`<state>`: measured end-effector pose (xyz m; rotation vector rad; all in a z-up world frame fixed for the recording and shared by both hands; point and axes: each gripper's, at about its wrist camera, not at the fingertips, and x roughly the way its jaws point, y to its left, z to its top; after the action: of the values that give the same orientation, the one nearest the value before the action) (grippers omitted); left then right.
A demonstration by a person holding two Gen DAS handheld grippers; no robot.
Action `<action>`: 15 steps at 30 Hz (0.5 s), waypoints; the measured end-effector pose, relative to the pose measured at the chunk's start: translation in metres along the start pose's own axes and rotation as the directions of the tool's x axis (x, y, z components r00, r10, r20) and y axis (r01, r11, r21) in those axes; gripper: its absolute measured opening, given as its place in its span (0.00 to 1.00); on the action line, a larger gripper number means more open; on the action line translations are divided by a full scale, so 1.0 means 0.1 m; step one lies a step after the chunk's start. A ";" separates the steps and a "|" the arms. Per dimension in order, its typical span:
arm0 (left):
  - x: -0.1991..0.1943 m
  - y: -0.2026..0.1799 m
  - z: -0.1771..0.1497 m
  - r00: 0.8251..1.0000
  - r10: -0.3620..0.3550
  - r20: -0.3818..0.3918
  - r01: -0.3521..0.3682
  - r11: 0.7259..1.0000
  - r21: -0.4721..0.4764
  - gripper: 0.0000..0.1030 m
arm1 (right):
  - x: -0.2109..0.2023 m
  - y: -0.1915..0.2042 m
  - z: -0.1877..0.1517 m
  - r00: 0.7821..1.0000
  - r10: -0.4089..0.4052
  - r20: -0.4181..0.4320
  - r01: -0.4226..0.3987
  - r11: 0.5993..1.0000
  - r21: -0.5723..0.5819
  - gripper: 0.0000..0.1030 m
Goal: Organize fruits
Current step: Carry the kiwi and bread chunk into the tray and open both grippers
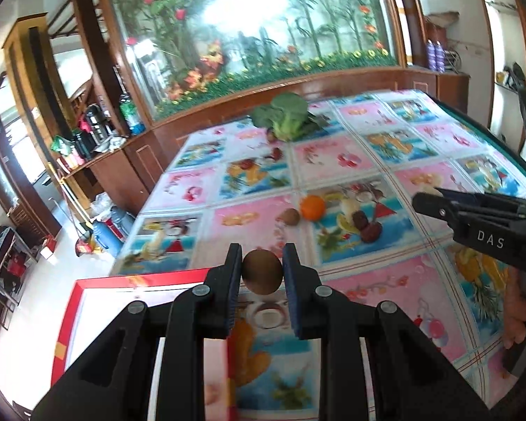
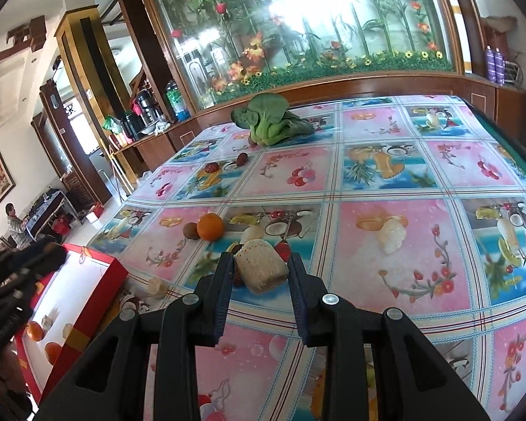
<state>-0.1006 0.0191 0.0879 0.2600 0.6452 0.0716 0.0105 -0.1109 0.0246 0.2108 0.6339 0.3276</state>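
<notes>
My left gripper is shut on a small round brown fruit, held in the air over the far edge of the red box. My right gripper is shut on a beige fruit in a foam net, just above the tablecloth. An orange and a second brown fruit lie together ahead on the table. Dark red fruits lie beside them. In the box I see oranges on its white floor. The right gripper also shows at the right of the left wrist view.
A green leafy vegetable lies at the table's far side, with small red fruits near it. The fruit-patterned tablecloth covers the table. A wooden cabinet with a painted glass panel stands behind. A person sits far left.
</notes>
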 end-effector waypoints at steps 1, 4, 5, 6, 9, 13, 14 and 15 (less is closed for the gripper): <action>-0.02 0.04 0.00 1.000 0.006 0.006 -0.006 1.000 -0.003 0.25 | 0.01 0.00 -0.01 1.000 -0.004 -0.001 0.004 1.000 -0.001 0.29; -0.09 0.17 -0.02 1.000 0.015 0.017 -0.014 1.000 -0.025 0.25 | 0.01 0.01 -0.02 1.000 -0.011 0.001 0.011 1.000 -0.010 0.29; -0.10 0.20 -0.03 1.000 0.018 0.021 -0.018 0.999 -0.029 0.25 | 0.02 0.02 -0.03 1.000 -0.014 0.000 0.014 1.000 -0.014 0.29; -0.12 0.25 -0.03 0.999 0.023 0.026 -0.023 0.999 -0.034 0.25 | 0.03 0.03 -0.04 1.000 -0.016 0.000 0.016 1.000 -0.017 0.29; -0.16 0.37 -0.05 0.999 0.031 0.034 -0.029 0.998 -0.058 0.25 | 0.03 0.06 -0.06 1.000 -0.022 -0.001 0.022 0.999 -0.022 0.29; -0.20 0.50 -0.09 0.998 0.038 0.041 -0.035 0.996 -0.082 0.25 | 0.03 0.11 -0.08 1.000 -0.011 0.001 0.011 1.000 -0.010 0.29; -0.21 0.53 -0.10 0.998 0.041 0.043 -0.037 0.996 -0.085 0.25 | 0.03 0.14 -0.09 1.000 -0.007 0.000 0.007 1.000 -0.011 0.29; -0.22 0.57 -0.11 0.998 0.042 0.046 -0.038 0.995 -0.092 0.25 | 0.04 0.17 -0.10 1.000 -0.008 0.003 0.008 1.000 -0.021 0.29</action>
<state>-0.1237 0.0732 0.1068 0.1862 0.5881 0.1323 0.0034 -0.0926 0.0201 0.1884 0.6279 0.3264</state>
